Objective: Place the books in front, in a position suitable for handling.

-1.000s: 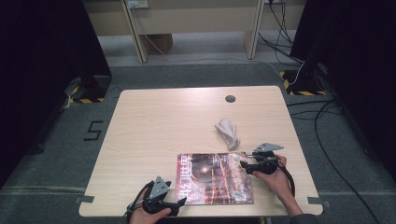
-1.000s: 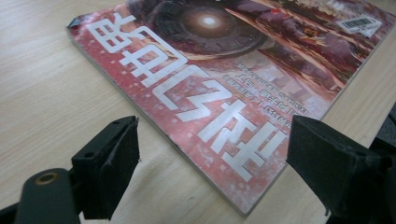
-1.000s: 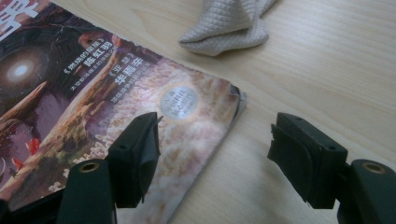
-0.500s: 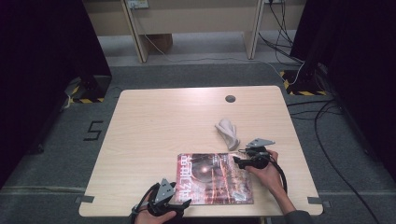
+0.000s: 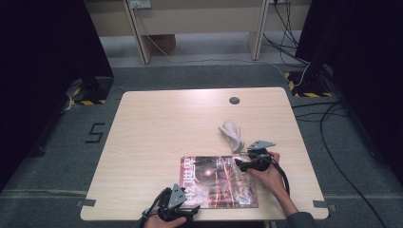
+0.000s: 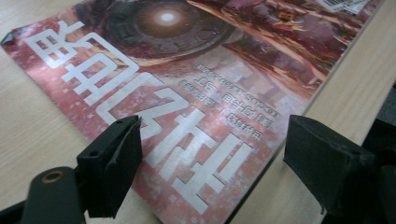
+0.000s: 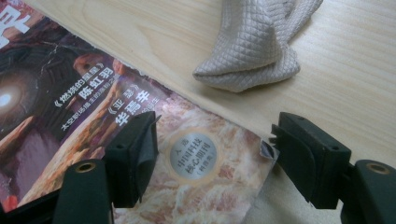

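The right gripper (image 5: pixel 241 164) has slid in over the far right corner of the magazine (image 5: pixel 216 183) lying at the table's (image 5: pixel 157 123) near edge, its jaws wide apart and empty, while the left gripper (image 5: pixel 187 209), equally wide and empty, waits at the near left corner, so a lift looks close.

A closed magazine (image 5: pixel 219 181) with a glossy reddish cover (white characters, a glowing disc) lies flat along the desk's (image 5: pixel 161 128) near edge, right of centre.

high view: we look forward and down over the whole table (image 5: pixel 157 123) from its near edge | left gripper view: we sit low and close at the magazine's (image 6: pixel 187 93) near-left corner | right gripper view: close at its far-right corner, cloth (image 7: pixel 254 44) just beyond | shared: the magazine
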A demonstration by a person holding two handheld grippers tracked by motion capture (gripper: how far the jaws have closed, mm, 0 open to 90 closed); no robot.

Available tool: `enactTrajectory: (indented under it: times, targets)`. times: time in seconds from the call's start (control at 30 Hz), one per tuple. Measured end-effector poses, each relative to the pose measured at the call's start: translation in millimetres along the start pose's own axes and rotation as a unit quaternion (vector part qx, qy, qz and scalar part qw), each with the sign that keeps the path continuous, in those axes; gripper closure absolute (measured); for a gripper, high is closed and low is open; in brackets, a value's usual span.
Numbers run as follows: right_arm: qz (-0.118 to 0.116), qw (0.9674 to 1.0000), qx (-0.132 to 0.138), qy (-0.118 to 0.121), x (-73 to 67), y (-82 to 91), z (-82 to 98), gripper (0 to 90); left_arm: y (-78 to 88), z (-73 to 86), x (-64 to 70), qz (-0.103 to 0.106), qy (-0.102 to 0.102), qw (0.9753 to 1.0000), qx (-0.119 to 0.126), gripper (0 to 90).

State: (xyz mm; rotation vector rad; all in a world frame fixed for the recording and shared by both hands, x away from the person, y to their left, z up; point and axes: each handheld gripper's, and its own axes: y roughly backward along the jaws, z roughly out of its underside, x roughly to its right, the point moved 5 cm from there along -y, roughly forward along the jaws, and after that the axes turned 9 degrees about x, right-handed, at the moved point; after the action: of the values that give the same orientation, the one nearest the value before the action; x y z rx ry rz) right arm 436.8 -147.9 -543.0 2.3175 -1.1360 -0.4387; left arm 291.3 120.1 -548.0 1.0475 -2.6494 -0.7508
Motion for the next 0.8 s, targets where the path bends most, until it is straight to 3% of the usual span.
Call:
enactTrajectory:
  times: [0.47, 0.6, 0.8]
  targets:
    - [0.001, 0.9998, -0.007, 0.019, -4.9, 7.4, 3.9, 31.1, 0.3, 0.8, -4.4, -0.007, 0.007, 0.9999, -0.012, 15.6]
    - [-0.002, 0.9996, -0.015, 0.025, -6.8, 14.0, 7.6, 30.9, 0.4, 0.3, -13.9, -0.024, 0.016, 0.9993, -0.022, 13.5]
    - [-0.006, 0.9996, -0.022, 0.015, -5.9, 22.5, 13.8, 30.6, -0.4, -4.0, -31.0, -0.056, 0.003, 0.9979, -0.033, 13.9]
